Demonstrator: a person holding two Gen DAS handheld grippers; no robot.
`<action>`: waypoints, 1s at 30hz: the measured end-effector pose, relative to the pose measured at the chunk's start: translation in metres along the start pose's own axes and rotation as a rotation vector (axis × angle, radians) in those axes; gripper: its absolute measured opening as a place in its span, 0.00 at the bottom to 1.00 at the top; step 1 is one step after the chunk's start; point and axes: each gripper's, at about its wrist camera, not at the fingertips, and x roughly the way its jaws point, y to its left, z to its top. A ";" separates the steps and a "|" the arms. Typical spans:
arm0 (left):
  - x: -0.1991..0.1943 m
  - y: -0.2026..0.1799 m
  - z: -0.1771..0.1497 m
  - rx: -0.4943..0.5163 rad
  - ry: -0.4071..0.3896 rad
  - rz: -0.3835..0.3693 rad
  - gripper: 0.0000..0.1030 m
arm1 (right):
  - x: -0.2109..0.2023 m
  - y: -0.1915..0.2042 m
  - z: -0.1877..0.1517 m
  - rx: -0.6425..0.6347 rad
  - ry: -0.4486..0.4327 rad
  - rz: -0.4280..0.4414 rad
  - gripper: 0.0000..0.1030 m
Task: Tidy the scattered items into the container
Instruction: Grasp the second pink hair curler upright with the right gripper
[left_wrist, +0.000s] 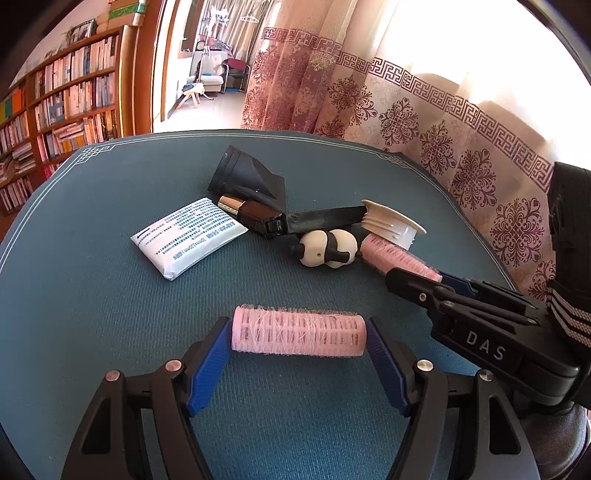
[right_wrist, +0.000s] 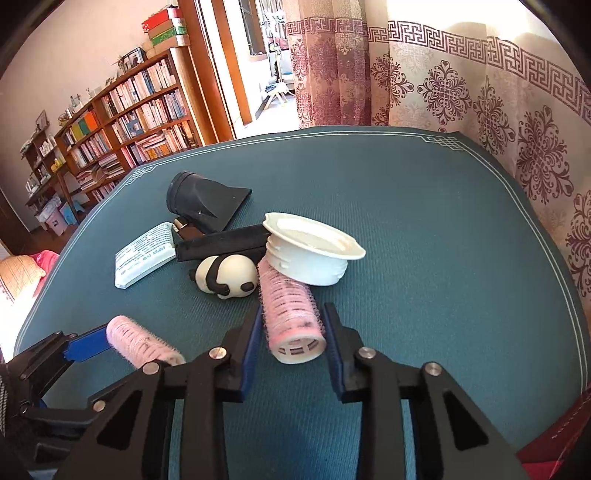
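The left gripper (left_wrist: 299, 341) brackets a pink hair roller (left_wrist: 299, 334) lying crosswise, 9 to 3 o'clock, pads at its ends. The right gripper (right_wrist: 291, 332) straddles a second roller (right_wrist: 291, 314) pointing 12 o'clock, jaws beside it. No container shows.

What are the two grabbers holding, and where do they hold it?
Each brackets a pink hair roller. The left gripper spans its roller end to end; the right gripper flanks its roller's sides. Whether either actually grips cannot be told.
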 end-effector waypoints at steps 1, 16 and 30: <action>-0.001 -0.001 0.000 0.002 -0.003 -0.002 0.72 | -0.004 0.000 -0.004 0.007 0.000 0.010 0.33; -0.024 -0.019 0.001 0.038 -0.049 -0.042 0.72 | -0.071 -0.022 -0.045 0.109 -0.070 0.018 0.33; -0.040 -0.022 0.002 0.036 -0.085 -0.066 0.72 | -0.069 -0.019 -0.059 0.132 -0.024 0.066 0.33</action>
